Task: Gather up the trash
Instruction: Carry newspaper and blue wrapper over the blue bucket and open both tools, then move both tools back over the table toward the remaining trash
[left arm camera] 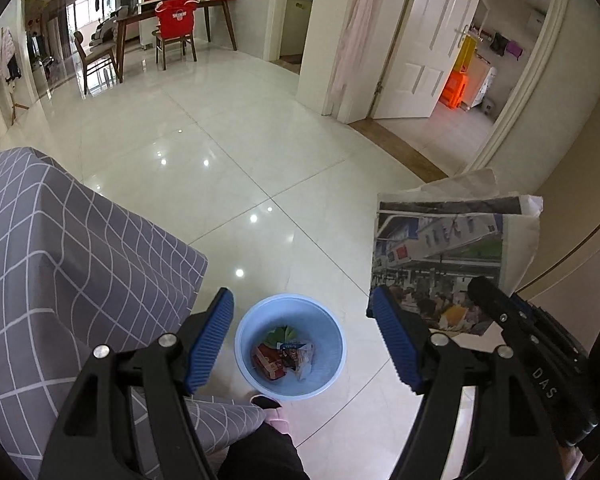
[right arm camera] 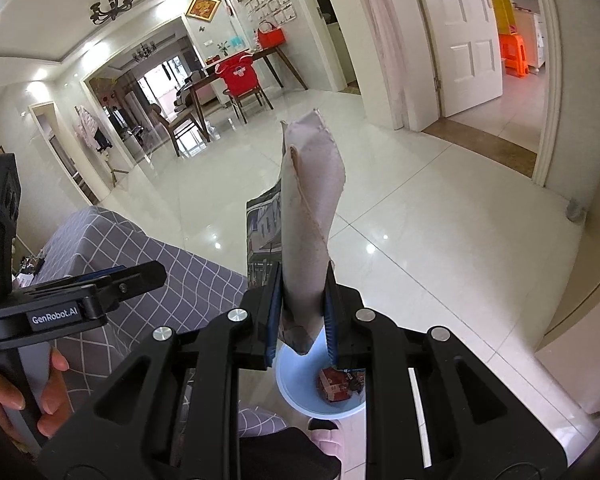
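A light blue bin (left arm camera: pixel 290 350) stands on the floor below me with red and white wrappers (left arm camera: pixel 278 358) inside; it also shows in the right wrist view (right arm camera: pixel 300 376). My left gripper (left arm camera: pixel 304 344) is open and empty, high above the bin. My right gripper (right arm camera: pixel 302 312) is shut on a folded newspaper (right arm camera: pixel 308 216), which stands up between the blue pads above the bin. In the left wrist view the newspaper (left arm camera: pixel 440 256) and right gripper (left arm camera: pixel 516 320) are at the right.
A table with a grey checked cloth (left arm camera: pixel 60 264) is close on the left. My foot in a pink slipper (left arm camera: pixel 274 412) is beside the bin. Glossy tile floor (left arm camera: pixel 240 160) stretches ahead to a dining table and chairs (left arm camera: pixel 172 32) and an open white door (left arm camera: pixel 424 40).
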Motion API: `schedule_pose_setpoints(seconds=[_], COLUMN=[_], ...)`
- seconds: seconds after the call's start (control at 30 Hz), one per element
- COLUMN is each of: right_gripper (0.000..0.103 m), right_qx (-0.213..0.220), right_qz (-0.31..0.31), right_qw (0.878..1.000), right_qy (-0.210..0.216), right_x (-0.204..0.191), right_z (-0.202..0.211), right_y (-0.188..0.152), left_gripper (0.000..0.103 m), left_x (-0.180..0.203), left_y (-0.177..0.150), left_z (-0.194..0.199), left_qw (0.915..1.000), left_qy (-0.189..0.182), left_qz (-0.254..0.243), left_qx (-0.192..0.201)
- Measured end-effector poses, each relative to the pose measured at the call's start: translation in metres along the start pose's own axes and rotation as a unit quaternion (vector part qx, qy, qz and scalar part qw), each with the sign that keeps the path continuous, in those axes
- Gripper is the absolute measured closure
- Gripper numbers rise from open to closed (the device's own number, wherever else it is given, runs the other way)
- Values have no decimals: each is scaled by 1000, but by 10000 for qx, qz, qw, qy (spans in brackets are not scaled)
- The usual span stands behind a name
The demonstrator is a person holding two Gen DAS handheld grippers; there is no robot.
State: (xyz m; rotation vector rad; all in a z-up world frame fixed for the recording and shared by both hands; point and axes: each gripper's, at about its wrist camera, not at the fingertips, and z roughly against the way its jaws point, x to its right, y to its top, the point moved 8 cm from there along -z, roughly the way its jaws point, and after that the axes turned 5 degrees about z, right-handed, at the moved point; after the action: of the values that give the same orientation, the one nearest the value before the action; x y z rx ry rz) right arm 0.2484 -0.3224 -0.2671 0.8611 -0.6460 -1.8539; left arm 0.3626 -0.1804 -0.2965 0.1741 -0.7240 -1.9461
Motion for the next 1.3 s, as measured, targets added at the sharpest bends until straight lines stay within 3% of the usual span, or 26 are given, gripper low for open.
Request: schedule_pose_setpoints(seconds=[0.17, 0.23, 0.27, 0.3, 0.33, 0.47, 0.7, 0.9, 1.07, 1.3], right_gripper=[84, 76, 62, 39, 37, 36, 36, 36, 36, 36], right_qx=[-54, -21, -8, -45, -145, -495, -373, -173, -57, -48], right_qz=[1, -19, -29, -66, -183, -310, -228, -6, 275, 1021], right_qw=[10000, 10000, 10000, 10000, 9997, 9983, 9990, 9991, 9967, 9843], right_qy=[56, 11, -40, -49, -26, -4, 125, 377, 756, 1437], right_x=[-4, -2, 0, 2, 5, 10, -3, -36, -84, -195], right_z=[-8, -13, -17, -22, -31, -46, -30, -8, 8, 22], right_y=[-2, -3, -4, -6, -10, -24, -16, 1, 13, 23], left_gripper=[32, 32, 31, 31, 31, 31, 31, 31, 31, 27], left_x=[-1, -2, -3, -5, -6, -10, -12, -22, -52, -137], left_y=[-1, 0, 0, -1, -2, -7, -9, -7, -7, -10], left_z=[3, 2, 2, -1, -2, -5, 2, 33, 74, 151], left_qw=[10000, 10000, 10000, 10000, 9999, 9998, 9999, 9996, 9977, 9875], left_qy=[36, 54, 66, 91, 101, 118, 119, 172, 352, 967], left_qz=[9, 6, 3, 14, 31, 70, 69, 114, 320, 737], left_qx=[25, 21, 9, -10, -37, -116, -77, 183, 489, 1005])
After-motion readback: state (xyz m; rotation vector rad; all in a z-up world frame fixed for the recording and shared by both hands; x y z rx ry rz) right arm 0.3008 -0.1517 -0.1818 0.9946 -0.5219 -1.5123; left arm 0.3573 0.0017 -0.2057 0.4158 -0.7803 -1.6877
